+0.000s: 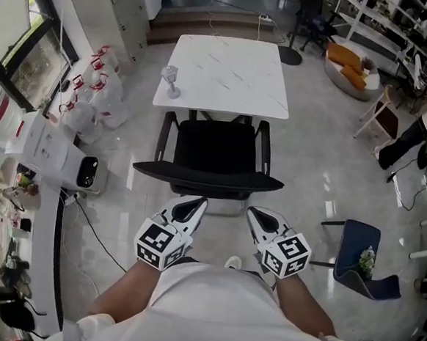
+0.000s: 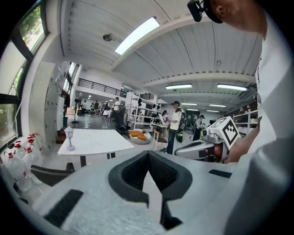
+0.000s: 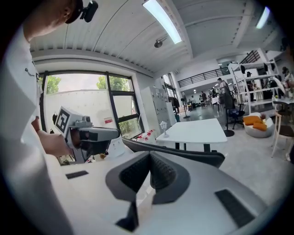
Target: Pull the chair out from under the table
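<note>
The bench (image 1: 228,72) is a square top with a white, marble-veined surface and crisp edges, standing at 12 o'clock in the head view. A small clear ornament (image 1: 170,80) stands near its 7 o'clock corner. The chair (image 1: 215,151) is black, with a flat padded seat, curved armrests and a thin, bowed backrest rim. Its front sits right at the bench's near edge, and most of the seat lies clear of the top.

The floor (image 1: 309,166) is glossy grey tile. It is open at 3 o'clock of the chair as far as a blue chair (image 1: 361,259) at 4 o'clock. White bags (image 1: 94,98) crowd the 10 o'clock side, beside a window wall.

The left gripper (image 1: 194,205) and right gripper (image 1: 258,215) are smooth white shells with black ribbed pads. They sit side by side at 6 o'clock of the backrest, just short of its rim, and no contact shows. Each gripper view shows its jaws clenched together with nothing between them.
</note>
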Action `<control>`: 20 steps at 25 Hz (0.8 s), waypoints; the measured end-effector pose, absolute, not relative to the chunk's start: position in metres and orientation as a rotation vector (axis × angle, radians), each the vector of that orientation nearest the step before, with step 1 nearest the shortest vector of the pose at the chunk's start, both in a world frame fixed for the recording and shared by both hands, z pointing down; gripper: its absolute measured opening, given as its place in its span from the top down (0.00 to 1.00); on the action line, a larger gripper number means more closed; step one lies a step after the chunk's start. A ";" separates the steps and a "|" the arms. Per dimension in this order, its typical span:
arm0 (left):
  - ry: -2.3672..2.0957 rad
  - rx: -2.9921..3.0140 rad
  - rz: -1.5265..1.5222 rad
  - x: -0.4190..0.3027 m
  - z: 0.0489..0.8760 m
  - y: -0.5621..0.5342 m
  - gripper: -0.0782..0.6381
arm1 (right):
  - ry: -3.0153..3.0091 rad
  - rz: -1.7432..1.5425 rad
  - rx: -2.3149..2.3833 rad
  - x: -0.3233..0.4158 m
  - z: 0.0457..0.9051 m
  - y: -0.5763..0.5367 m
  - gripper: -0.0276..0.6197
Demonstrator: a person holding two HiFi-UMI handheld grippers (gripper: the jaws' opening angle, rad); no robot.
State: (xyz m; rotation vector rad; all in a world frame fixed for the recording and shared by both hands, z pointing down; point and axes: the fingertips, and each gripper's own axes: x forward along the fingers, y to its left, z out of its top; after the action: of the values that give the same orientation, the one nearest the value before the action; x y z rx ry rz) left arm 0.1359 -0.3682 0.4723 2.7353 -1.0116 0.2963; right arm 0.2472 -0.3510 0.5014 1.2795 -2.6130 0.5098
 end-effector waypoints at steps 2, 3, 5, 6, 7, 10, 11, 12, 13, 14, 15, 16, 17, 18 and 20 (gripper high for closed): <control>-1.069 2.706 0.292 0.134 0.475 -0.366 0.88 | -2.633 0.499 1.237 0.250 0.501 -0.352 0.95; -1.096 2.692 0.289 0.133 0.477 -0.365 0.88 | -2.642 0.491 1.214 0.250 0.500 -0.352 0.95; -1.144 2.667 0.282 0.131 0.479 -0.363 0.88 | -2.655 0.478 1.170 0.250 0.502 -0.351 0.95; -1.165 2.656 0.281 0.129 0.481 -0.361 0.88 | -2.658 0.474 1.150 0.250 0.503 -0.350 0.95; -1.184 2.646 0.283 0.128 0.483 -0.360 0.88 | -2.661 0.472 1.134 0.250 0.505 -0.350 0.95; -1.233 2.620 0.303 0.121 0.490 -0.358 0.88 | -2.665 0.483 1.102 0.251 0.512 -0.351 0.95; -1.243 2.615 0.308 0.118 0.491 -0.358 0.88 | -2.664 0.488 1.099 0.250 0.513 -0.351 0.95; -1.248 2.610 0.310 0.115 0.491 -0.357 0.88 | -2.664 0.493 1.098 0.249 0.514 -0.352 0.95; -1.251 2.606 0.311 0.112 0.491 -0.357 0.88 | -2.664 0.497 1.099 0.246 0.514 -0.352 0.95; -1.253 2.604 0.313 0.108 0.491 -0.356 0.88 | -2.667 0.500 1.100 0.243 0.513 -0.352 0.95; -1.252 2.602 0.316 0.104 0.491 -0.355 0.88 | -2.670 0.499 1.103 0.240 0.511 -0.351 0.95; -1.249 2.602 0.321 0.100 0.491 -0.355 0.88 | -2.672 0.493 1.107 0.236 0.509 -0.352 0.95; -1.244 2.606 0.326 0.096 0.491 -0.355 0.88 | -2.673 0.483 1.113 0.232 0.506 -0.352 0.95; -1.236 2.612 0.333 0.093 0.490 -0.356 0.88 | -2.672 0.474 1.122 0.229 0.504 -0.352 0.95; -1.217 2.633 0.344 0.089 0.487 -0.359 0.88 | -2.668 0.457 1.146 0.223 0.500 -0.354 0.95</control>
State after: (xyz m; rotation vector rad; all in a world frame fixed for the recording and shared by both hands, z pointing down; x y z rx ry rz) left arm 0.0887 -0.3586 0.4869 2.6334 -1.2167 0.3442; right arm 0.2230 -0.3539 0.4996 1.1463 -2.6683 0.4574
